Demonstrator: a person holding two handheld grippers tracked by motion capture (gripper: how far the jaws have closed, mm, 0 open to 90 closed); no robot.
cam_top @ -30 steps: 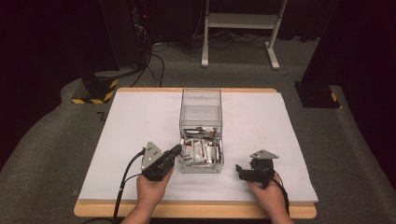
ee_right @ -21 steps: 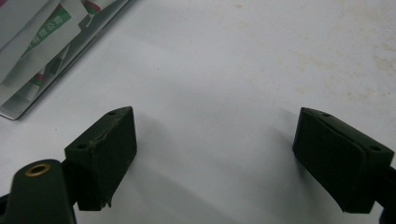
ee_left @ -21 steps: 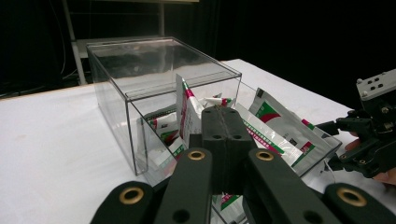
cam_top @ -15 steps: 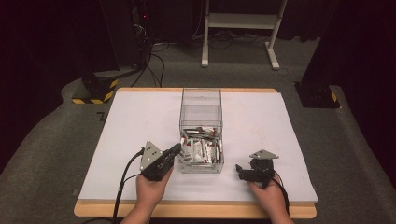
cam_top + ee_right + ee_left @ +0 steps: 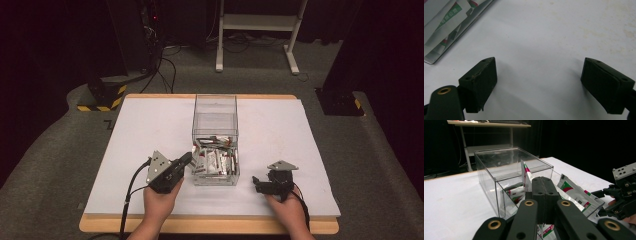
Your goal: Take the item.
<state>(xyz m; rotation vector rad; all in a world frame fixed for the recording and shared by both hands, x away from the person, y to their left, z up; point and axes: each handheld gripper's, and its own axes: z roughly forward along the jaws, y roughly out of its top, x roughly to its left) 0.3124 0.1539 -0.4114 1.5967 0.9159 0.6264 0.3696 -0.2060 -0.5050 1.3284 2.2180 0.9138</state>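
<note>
A clear plastic box [image 5: 215, 107] stands in the middle of the white table [image 5: 150, 130]; its near part holds several white sachets [image 5: 216, 161] with red and green print. My left gripper [image 5: 187, 159] is shut just left of the box's near corner, jaws pressed together [image 5: 544, 185] with nothing seen between them, and a sachet [image 5: 526, 173] stands upright in the box behind them. My right gripper [image 5: 256, 182] rests low on the table right of the box, open [image 5: 541, 75] over bare white surface, pointing left toward the sachets [image 5: 446, 22].
The table's wooden front edge [image 5: 210, 226] runs under both hands. Beyond the far edge stand a white metal frame [image 5: 255, 30], cables and a yellow-black striped base [image 5: 102, 97] on grey carpet. The right gripper [image 5: 624, 192] appears beyond the box in the left gripper view.
</note>
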